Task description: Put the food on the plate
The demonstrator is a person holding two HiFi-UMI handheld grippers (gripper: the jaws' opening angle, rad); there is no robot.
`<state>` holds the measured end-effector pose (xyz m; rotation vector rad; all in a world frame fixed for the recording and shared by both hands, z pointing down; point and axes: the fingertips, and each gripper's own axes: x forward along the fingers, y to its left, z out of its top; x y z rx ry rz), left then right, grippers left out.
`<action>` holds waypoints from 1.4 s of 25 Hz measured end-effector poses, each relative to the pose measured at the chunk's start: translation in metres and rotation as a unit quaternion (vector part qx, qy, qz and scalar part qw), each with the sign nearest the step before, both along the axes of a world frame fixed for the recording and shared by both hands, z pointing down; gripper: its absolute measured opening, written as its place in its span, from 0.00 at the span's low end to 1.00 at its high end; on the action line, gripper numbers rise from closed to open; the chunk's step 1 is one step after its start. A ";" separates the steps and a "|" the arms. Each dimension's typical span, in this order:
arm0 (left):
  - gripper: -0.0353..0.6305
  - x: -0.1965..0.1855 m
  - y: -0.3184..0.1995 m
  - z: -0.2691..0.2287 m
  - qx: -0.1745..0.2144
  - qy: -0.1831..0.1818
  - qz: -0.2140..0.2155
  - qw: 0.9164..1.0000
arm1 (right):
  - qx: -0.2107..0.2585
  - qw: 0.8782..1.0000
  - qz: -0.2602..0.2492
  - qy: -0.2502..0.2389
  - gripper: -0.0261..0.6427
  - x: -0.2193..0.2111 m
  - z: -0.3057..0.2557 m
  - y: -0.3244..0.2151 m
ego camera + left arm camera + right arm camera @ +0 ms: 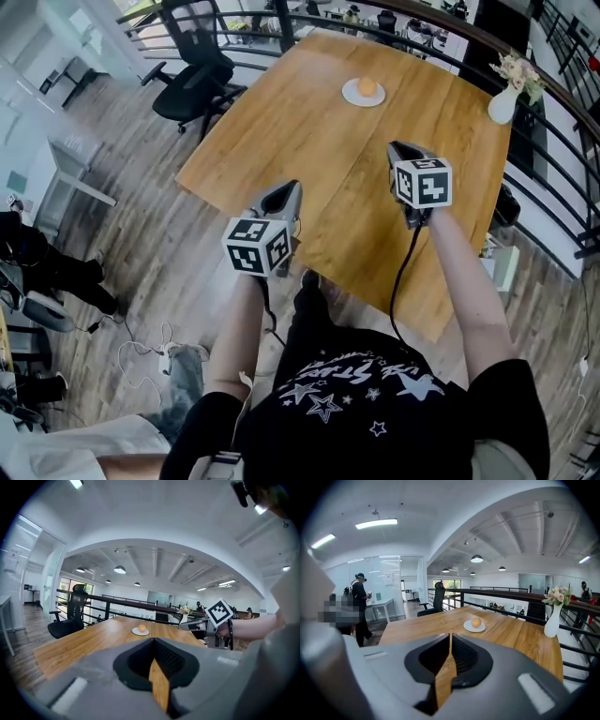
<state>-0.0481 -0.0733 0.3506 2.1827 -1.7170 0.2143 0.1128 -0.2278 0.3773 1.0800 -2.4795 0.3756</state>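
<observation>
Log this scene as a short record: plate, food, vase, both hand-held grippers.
plate: white, at the far end of the table
food: round, orange, lying on the plate
vase: white, near the table's right edge
left hand-held gripper: jaws together, empty
right hand-held gripper: jaws together, empty
task state: food already on plate

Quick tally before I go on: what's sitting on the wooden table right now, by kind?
White plate: 1
Round orange food, on the plate: 1
White vase of flowers, at the table's far right corner: 1
Total: 3
</observation>
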 end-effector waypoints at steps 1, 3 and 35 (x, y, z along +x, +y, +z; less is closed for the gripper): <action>0.06 0.003 0.007 -0.001 0.000 0.003 -0.006 1.000 | 0.006 1.000 -0.004 0.006 0.05 0.003 -0.002 0.006; 0.06 0.009 0.022 0.002 -0.002 0.008 -0.019 1.000 | 0.010 1.000 -0.014 0.013 0.04 0.009 0.000 0.020; 0.06 0.037 0.170 0.066 -0.058 0.018 -0.101 0.993 | -0.040 0.991 -0.124 -0.020 0.04 0.034 0.064 0.171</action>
